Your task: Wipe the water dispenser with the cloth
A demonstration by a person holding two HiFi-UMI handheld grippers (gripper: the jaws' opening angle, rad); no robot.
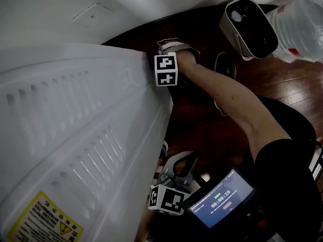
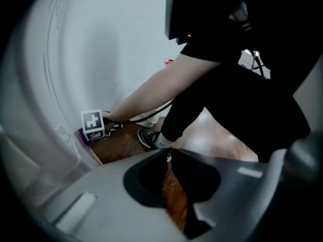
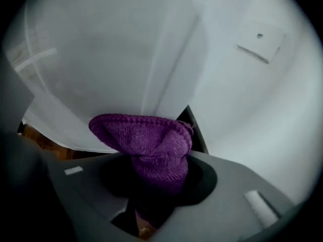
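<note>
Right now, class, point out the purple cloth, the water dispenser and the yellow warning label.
purple cloth (image 3: 144, 137), right gripper view, its bunched knitted middle.
water dispenser (image 1: 75, 110), head view, its white ribbed panel.
yellow warning label (image 1: 43, 221), head view, its middle.

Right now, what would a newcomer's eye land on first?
The big white water dispenser, ribbed with vents, fills the head view's left. A purple cloth bunched in the right tongs sits at its far corner near the floor; the left tongs are shut and empty.
</note>
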